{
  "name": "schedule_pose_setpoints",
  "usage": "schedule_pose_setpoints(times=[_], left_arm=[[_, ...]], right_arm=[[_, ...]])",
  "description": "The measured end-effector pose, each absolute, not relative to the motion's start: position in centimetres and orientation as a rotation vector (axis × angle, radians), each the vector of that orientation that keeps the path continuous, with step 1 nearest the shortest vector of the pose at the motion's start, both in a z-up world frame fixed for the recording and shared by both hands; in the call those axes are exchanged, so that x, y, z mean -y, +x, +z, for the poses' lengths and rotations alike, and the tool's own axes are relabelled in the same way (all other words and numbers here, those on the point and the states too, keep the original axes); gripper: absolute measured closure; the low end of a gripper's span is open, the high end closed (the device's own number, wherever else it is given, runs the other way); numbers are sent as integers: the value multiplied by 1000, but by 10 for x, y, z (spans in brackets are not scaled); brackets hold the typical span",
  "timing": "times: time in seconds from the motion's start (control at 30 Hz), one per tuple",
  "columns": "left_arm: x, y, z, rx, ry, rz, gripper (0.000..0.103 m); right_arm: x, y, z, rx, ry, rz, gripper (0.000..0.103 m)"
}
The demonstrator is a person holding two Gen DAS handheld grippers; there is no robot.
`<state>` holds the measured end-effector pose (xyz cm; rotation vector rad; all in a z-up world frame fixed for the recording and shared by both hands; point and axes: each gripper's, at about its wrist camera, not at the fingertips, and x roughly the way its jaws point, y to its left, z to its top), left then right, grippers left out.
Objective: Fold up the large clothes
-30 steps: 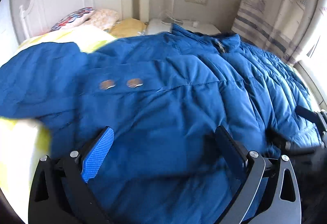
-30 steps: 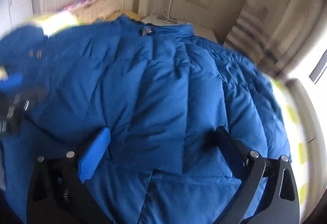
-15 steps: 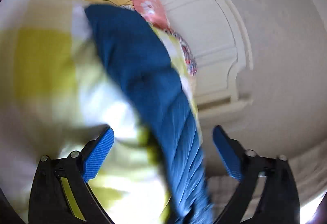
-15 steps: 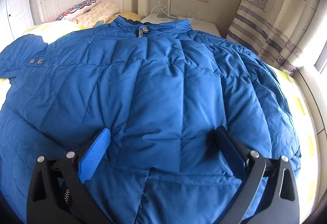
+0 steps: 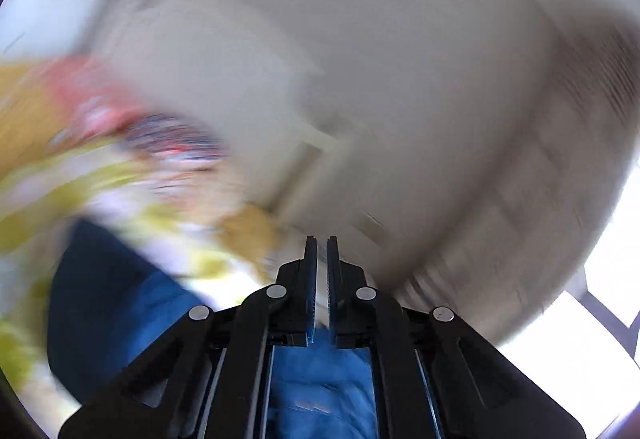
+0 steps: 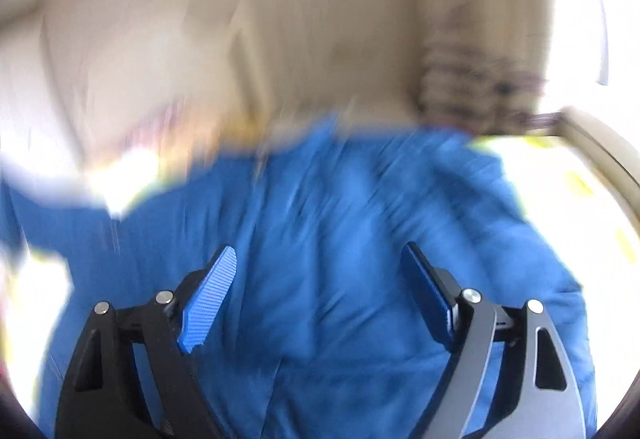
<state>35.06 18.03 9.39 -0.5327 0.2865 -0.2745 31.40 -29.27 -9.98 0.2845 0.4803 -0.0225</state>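
A large blue padded jacket (image 6: 340, 239) lies spread over the bed and fills the lower right wrist view, which is blurred. My right gripper (image 6: 320, 279) is open and empty just above it. In the left wrist view, also blurred, my left gripper (image 5: 322, 263) is shut, its pads nearly touching, with blue jacket fabric (image 5: 320, 379) showing between the fingers near their base. A part of the jacket (image 5: 112, 299) hangs at lower left.
The yellow and white bedding (image 5: 140, 207) and a patterned pillow (image 5: 160, 135) are at left. The white headboard (image 5: 224, 87) and wall are behind. A striped curtain (image 6: 472, 79) and bright window (image 6: 600, 119) are at right.
My left gripper has shut, apparently on the jacket sleeve, and swung upward toward the wall. My right gripper stayed open and has moved over the jacket, with the view now blurred.
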Motion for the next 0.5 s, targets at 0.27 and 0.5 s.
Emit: schedule_pose_setpoints(times=[0.27,0.5], left_arm=[[-24,382,20,-593,-560,-512,99],[-3,335,-47,-711,-218,-426,99]], right_arm=[[364,296,-108,-407,542,-127,14],[341,309,-104,-454,430,-95,14]])
